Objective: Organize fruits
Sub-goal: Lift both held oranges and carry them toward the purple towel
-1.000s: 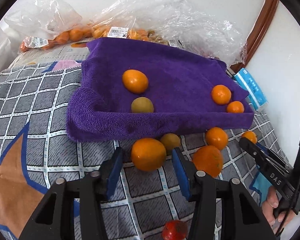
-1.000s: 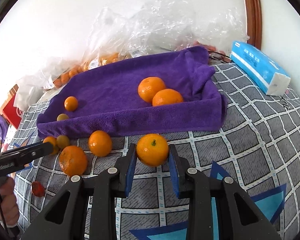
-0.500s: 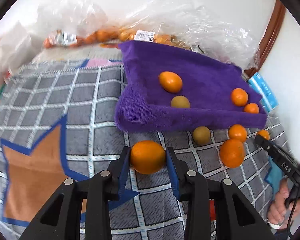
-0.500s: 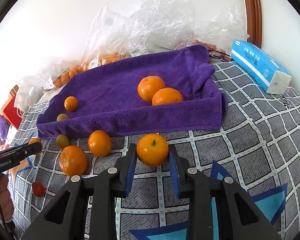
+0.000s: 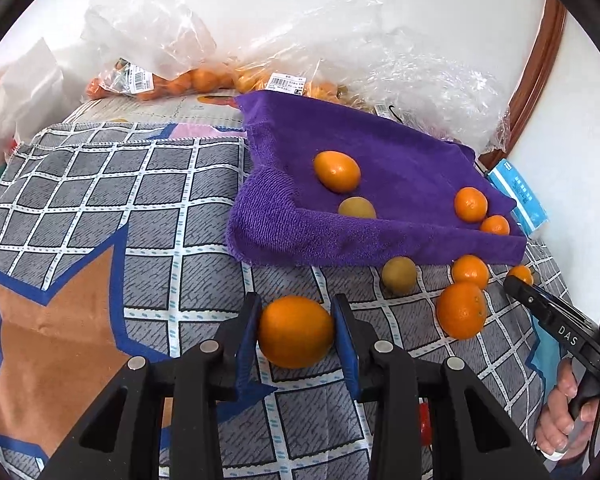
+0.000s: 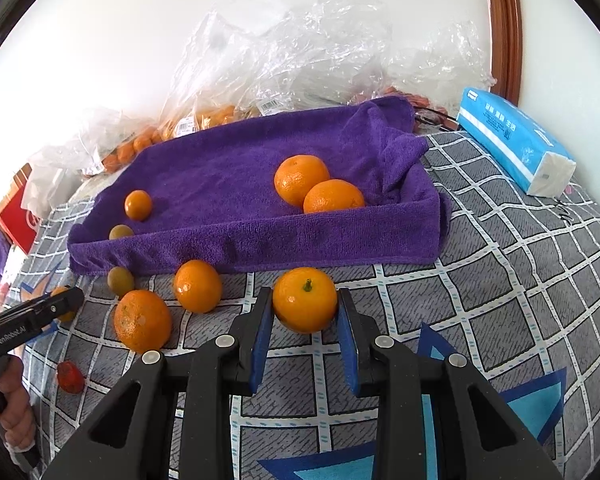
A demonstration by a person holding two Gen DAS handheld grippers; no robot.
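Note:
My left gripper (image 5: pixel 296 306) is shut on a large orange (image 5: pixel 296 334), its blue pads pressing both sides, just above the checked cloth in front of the purple towel tray's (image 5: pixel 380 236) left corner. The right wrist view shows my right gripper (image 6: pixel 305 300) shut on a stemmed orange (image 6: pixel 305 308) in front of the tray's front wall (image 6: pixel 260 240). Inside the tray lie an oval orange (image 5: pixel 337 171), a greenish fruit (image 5: pixel 357 208) and two oranges (image 6: pixel 302 178) at the right end. Loose fruit lies before the tray: a big orange (image 6: pixel 142 324), a smaller orange (image 6: pixel 198 286) and a greenish one (image 6: pixel 121 281).
Clear plastic bags of oranges (image 5: pixel 172 80) pile up behind the tray against the white wall. A blue tissue pack (image 6: pixel 516 144) lies at the right. A small red fruit (image 6: pixel 70 376) sits near the cloth's front. A hand (image 5: pixel 560 412) grips the right tool's handle.
My left gripper's jaws closed onto the large orange and carried it left, away from the other loose fruit. The right gripper and its orange have stayed put.

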